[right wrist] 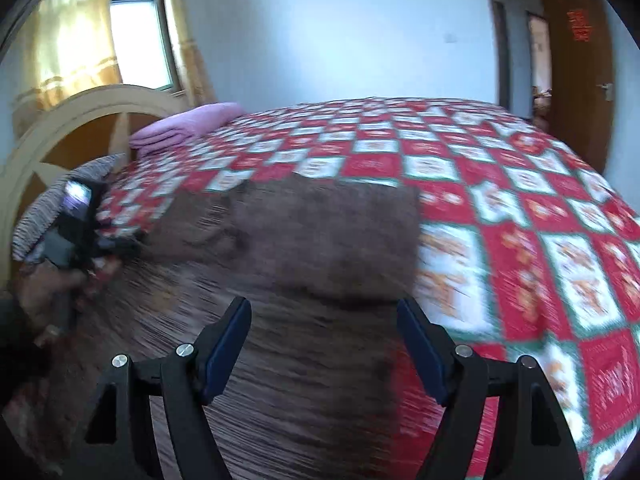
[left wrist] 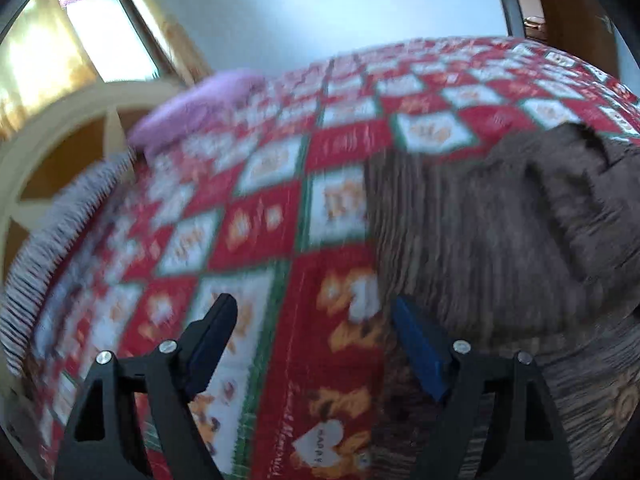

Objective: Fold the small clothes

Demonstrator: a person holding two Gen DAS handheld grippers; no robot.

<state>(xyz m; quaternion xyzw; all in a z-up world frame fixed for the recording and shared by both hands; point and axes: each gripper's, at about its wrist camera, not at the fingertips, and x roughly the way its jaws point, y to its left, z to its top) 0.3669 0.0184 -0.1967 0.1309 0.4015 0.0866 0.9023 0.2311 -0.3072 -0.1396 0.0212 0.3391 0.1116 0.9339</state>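
A brown ribbed knit garment (left wrist: 500, 232) lies on a red, white and green checkered bedspread (left wrist: 256, 216). In the right wrist view the garment (right wrist: 304, 264) has one part folded over on top. My left gripper (left wrist: 314, 308) is open and empty above the bedspread, just left of the garment's edge. My right gripper (right wrist: 324, 312) is open and empty directly over the garment. The left gripper (right wrist: 76, 220) and the hand holding it show at the garment's left edge in the right wrist view. Both views are blurred.
A folded pink blanket (right wrist: 188, 122) and a striped pillow (right wrist: 60, 204) lie at the head of the bed by a cream headboard (right wrist: 100, 108). A window with yellow curtains (right wrist: 140, 40) is behind. A brown door (right wrist: 580, 64) stands at the right.
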